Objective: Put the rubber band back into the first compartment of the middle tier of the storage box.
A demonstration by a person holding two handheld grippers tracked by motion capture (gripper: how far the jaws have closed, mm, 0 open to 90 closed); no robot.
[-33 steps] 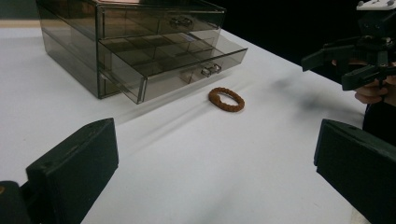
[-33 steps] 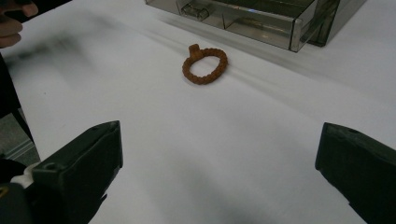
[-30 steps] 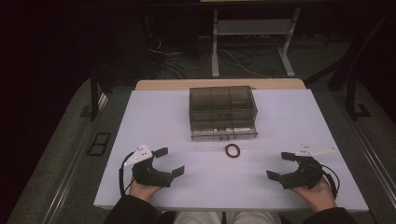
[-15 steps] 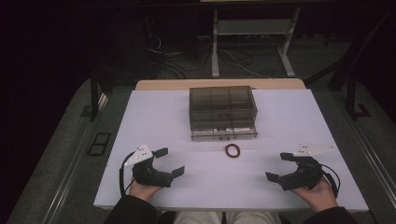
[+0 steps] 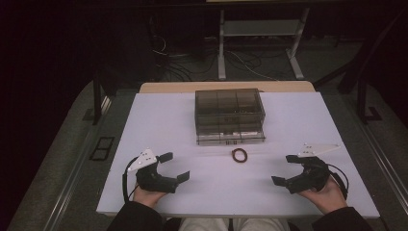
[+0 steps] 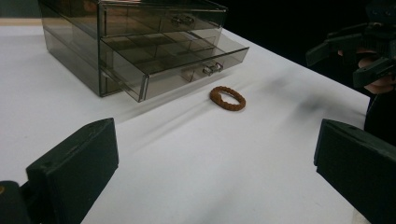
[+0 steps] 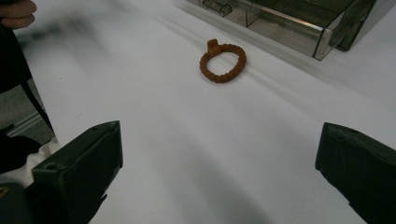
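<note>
A brown braided ring-shaped band (image 5: 239, 155) lies flat on the white table (image 5: 144, 120), just in front of a smoky clear drawer box (image 5: 229, 115). The box's lower drawer (image 6: 187, 63) stands pulled out a little toward me. The band (image 6: 227, 98) sits ahead and to the right in the left gripper view, and the band (image 7: 222, 61) lies ahead in the right gripper view. My left gripper (image 5: 174, 167) rests open near the front left, nothing between its jaws. My right gripper (image 5: 286, 169) rests open at the front right, also holding nothing. Both are well apart from the band.
The table's front edge runs just under both hands. Metal frame legs (image 5: 221, 48) and loose cables (image 5: 168, 53) stand on the dark floor behind the table. A wooden strip (image 5: 163, 87) lines the far edge. Bare white surface lies between the two grippers.
</note>
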